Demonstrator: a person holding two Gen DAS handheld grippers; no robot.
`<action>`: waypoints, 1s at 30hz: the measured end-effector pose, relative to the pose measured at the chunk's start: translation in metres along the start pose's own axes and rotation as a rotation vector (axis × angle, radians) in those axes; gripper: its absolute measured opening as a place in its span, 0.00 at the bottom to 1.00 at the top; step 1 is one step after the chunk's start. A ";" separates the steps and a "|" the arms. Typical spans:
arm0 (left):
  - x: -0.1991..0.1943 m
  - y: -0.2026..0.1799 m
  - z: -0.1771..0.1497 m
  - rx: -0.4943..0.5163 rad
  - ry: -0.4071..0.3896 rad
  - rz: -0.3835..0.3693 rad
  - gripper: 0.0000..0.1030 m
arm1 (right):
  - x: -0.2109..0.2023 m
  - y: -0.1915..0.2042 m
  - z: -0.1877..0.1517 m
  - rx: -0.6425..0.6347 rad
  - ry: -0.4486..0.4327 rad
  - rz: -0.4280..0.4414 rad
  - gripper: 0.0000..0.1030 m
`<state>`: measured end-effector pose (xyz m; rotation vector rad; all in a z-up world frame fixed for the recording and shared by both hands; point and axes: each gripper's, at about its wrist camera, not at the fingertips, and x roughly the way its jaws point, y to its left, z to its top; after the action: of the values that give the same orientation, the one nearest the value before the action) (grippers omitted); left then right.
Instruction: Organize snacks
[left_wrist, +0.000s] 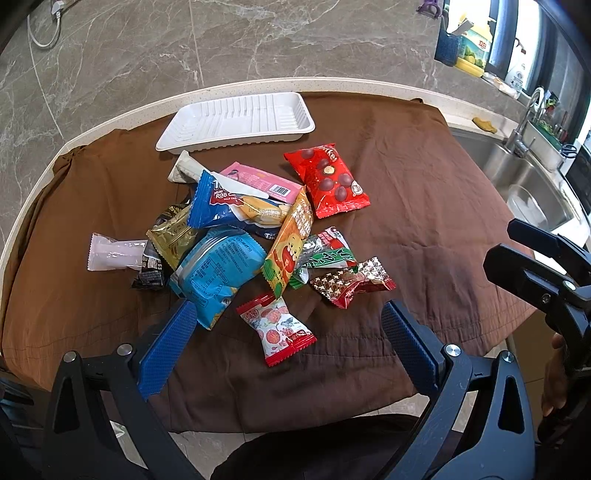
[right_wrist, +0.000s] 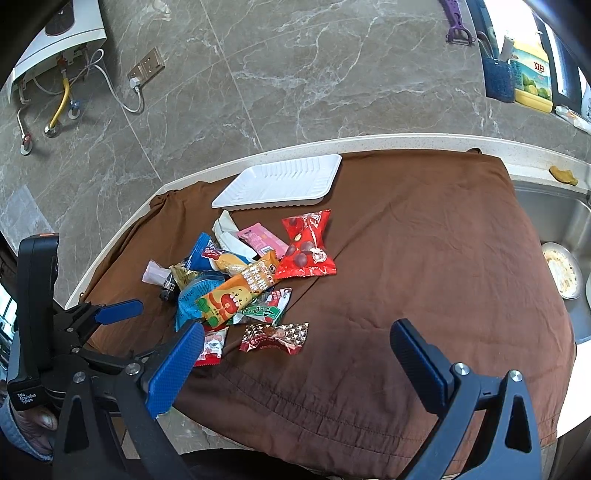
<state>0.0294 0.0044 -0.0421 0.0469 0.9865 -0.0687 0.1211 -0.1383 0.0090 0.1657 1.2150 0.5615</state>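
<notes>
A pile of several snack packets lies on a brown cloth (left_wrist: 424, 184). Among them are a red chocolate-ball bag (left_wrist: 327, 179) (right_wrist: 308, 245), an orange packet (left_wrist: 290, 243) (right_wrist: 236, 291), a blue roll-cake pack (left_wrist: 221, 201) and a red-and-white candy (left_wrist: 279, 328). Behind the pile sits an empty white tray (left_wrist: 236, 122) (right_wrist: 279, 182). My left gripper (left_wrist: 284, 343) hovers open at the near edge of the pile, the red-and-white candy between its blue pads. My right gripper (right_wrist: 299, 363) is open too, just short of a brown-red wrapped candy (right_wrist: 275, 338) (left_wrist: 352, 282).
The cloth covers a counter (left_wrist: 110, 122) with a curved pale edge; beyond it is marble floor. A steel sink (left_wrist: 524, 192) with a tap (left_wrist: 530, 110) lies to the right, a dish (right_wrist: 563, 273) in it. Bottles stand on the windowsill (right_wrist: 532, 77). Bare cloth stretches right of the pile.
</notes>
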 end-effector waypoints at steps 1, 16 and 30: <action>0.000 0.000 0.000 0.000 0.001 0.000 0.98 | 0.000 0.000 0.000 0.000 0.000 -0.001 1.00; -0.001 0.001 0.000 -0.001 -0.002 0.002 0.98 | -0.001 0.000 0.001 0.003 -0.006 0.004 1.00; -0.002 0.002 -0.001 -0.003 -0.005 0.003 0.98 | -0.002 0.000 0.001 0.006 -0.010 0.005 1.00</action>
<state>0.0278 0.0069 -0.0404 0.0453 0.9820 -0.0644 0.1217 -0.1387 0.0111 0.1766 1.2065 0.5614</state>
